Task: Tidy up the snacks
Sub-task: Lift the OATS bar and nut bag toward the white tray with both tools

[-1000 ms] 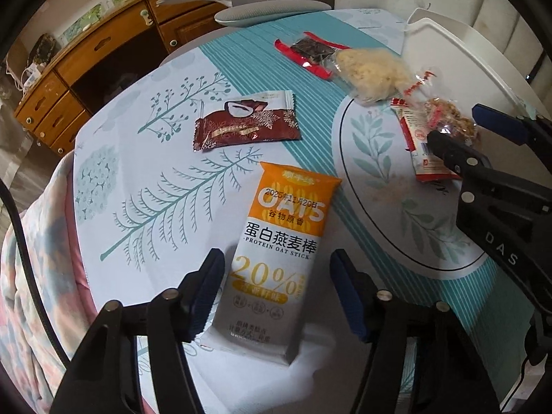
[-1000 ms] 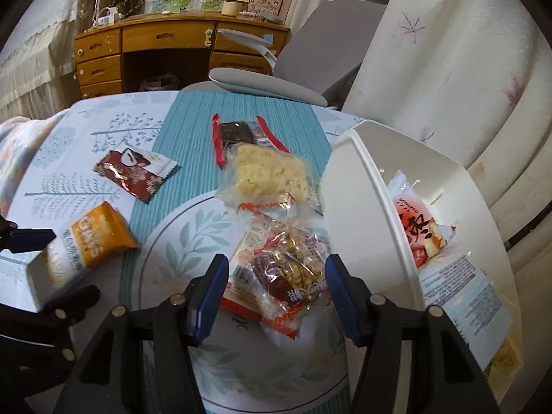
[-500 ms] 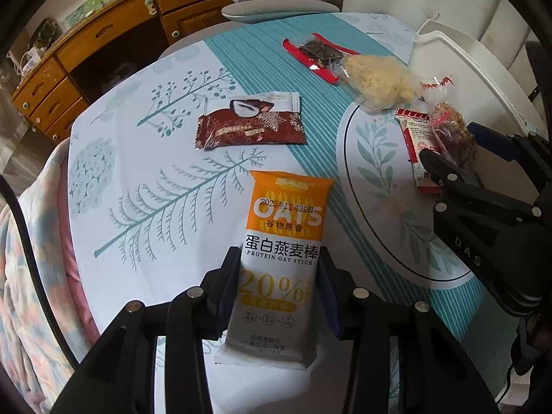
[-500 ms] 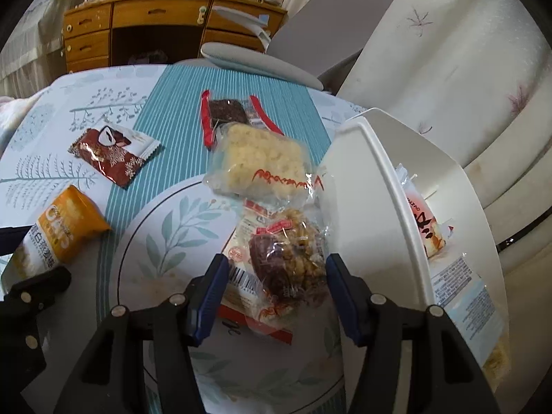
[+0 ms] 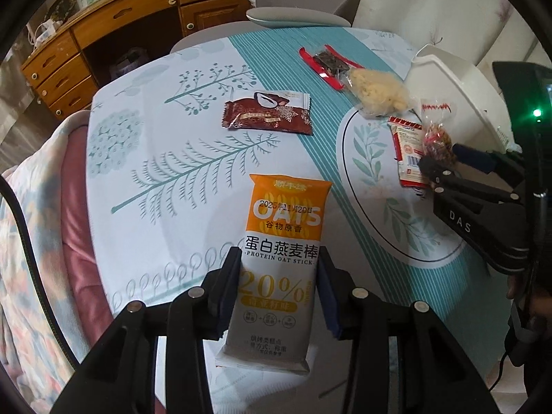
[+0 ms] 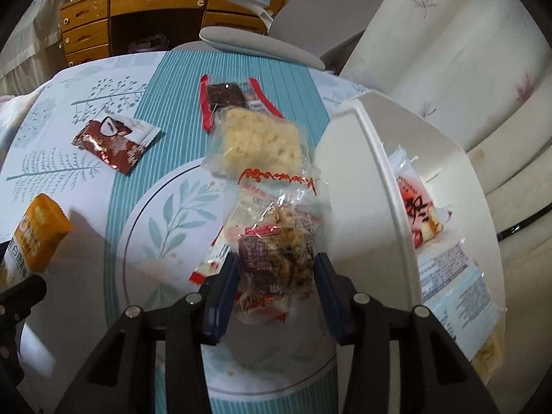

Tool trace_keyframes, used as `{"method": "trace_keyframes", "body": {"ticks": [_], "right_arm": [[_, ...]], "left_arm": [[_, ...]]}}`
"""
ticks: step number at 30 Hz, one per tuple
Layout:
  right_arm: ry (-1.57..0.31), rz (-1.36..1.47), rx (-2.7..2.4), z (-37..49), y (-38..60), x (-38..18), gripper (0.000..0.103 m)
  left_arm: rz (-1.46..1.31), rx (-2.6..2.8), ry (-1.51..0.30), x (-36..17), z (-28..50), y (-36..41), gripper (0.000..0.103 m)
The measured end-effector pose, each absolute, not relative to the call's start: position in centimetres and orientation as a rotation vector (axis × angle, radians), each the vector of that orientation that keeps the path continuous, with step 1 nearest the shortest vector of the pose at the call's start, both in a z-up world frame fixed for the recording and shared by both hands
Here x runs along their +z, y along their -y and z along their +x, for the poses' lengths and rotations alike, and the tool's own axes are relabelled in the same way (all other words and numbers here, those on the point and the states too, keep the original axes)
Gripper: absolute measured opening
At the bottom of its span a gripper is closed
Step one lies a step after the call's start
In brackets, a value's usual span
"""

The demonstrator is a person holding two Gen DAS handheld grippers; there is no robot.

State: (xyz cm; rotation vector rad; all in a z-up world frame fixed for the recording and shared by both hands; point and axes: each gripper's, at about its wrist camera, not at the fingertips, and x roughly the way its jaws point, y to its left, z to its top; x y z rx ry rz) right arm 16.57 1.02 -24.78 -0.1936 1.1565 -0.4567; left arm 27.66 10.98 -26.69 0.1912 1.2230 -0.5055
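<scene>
My left gripper (image 5: 278, 269) is shut on an orange-and-white protein oat stick packet (image 5: 281, 252) and holds it just above the tablecloth; the packet also shows at the left of the right wrist view (image 6: 34, 234). My right gripper (image 6: 276, 276) is shut on a clear packet of brown nut snack (image 6: 276, 252), lifted beside the white bin (image 6: 365, 186). In the left wrist view the right gripper (image 5: 445, 162) holds that nut packet (image 5: 436, 138). A red-and-white packet (image 6: 238, 220) lies under it.
On the table lie a dark red snowflake packet (image 6: 114, 141), a clear bag of pale puffed snack (image 6: 258, 141) and a red-edged dark bar (image 6: 224, 95). The bin holds several packets (image 6: 414, 210). A grey chair (image 6: 255, 45) and wooden desk (image 6: 138, 3) stand behind.
Both grippers closed on their packets: the left on the oat stick, the right on the nut packet. Both packets now sit lifted off the cloth.
</scene>
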Motion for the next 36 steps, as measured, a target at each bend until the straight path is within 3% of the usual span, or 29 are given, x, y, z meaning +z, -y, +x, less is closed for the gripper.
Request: {"method": "trace_keyframes", "body": {"ticks": [19,36], "right_arm": [[-1.433,0.233,-0.189,8.6,-3.7,-24.1,0.044],[-1.472,0.209,0.122,3.2,-1.9,-17.8,0.044]], "left_arm": [[0.072,-0.466,-1.188,-22.0,23.6,-14.0,0.041],[-0.064,-0.357,-1.19,-18.1,18.0,-9.4,0.041]]}}
